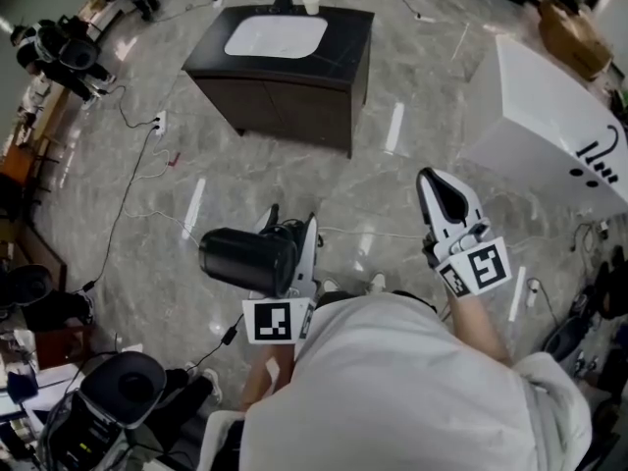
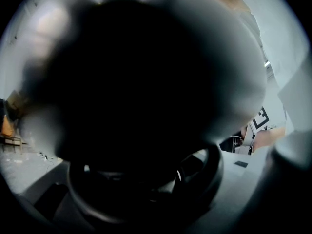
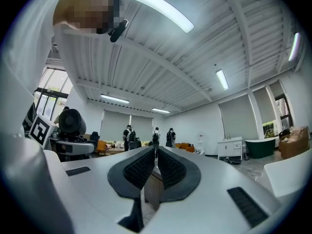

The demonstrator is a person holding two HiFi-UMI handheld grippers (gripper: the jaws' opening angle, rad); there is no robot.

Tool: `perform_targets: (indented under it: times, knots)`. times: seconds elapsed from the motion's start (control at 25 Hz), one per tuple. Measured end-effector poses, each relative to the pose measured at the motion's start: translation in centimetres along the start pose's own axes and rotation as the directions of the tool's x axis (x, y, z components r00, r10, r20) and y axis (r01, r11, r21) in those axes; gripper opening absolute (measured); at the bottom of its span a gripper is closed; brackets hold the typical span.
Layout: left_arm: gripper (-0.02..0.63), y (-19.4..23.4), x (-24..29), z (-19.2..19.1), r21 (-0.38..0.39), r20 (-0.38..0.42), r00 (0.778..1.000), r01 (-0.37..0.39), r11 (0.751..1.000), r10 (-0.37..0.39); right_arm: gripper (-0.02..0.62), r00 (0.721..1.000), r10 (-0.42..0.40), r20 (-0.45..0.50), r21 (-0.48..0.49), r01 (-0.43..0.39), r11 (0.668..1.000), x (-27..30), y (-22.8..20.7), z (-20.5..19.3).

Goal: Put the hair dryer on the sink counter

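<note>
In the head view my left gripper (image 1: 291, 226) is shut on a black hair dryer (image 1: 245, 258), held at waist height with its barrel pointing left. The left gripper view is almost filled by the dark, blurred hair dryer (image 2: 141, 82) between the pale jaws of the left gripper (image 2: 146, 189). My right gripper (image 1: 444, 189) is shut and holds nothing; in its own view the right gripper (image 3: 156, 155) has its ribbed pads pressed together, and the hair dryer (image 3: 72, 123) shows at the left. The dark sink counter (image 1: 339, 37) with a white basin (image 1: 276, 36) stands far ahead on the marble floor.
A paper cup (image 1: 311, 5) stands on the counter's back edge. A large white fixture (image 1: 549, 116) lies to the right, with a cardboard box (image 1: 574, 32) behind it. Cables and a power strip (image 1: 158, 123) cross the floor at left. Camera gear (image 1: 118, 391) sits at lower left. People (image 3: 156, 135) stand far off.
</note>
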State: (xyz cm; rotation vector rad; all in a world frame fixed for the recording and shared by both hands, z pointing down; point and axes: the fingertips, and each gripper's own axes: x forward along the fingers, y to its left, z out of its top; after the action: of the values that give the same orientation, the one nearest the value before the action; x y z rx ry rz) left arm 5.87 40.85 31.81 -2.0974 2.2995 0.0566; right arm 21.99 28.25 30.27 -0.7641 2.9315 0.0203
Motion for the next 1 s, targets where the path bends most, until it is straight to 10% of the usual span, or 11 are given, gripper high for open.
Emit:
perform_targets:
  times: [1.0]
  knots:
    - [0.222,-3.1,2.6,0.7,0.056,0.016,0.988,-0.155,0.986,0.154,0.044,0.996,0.074,-0.043,0.071,-0.071,0.995,-1.9,-7.2,-2.7]
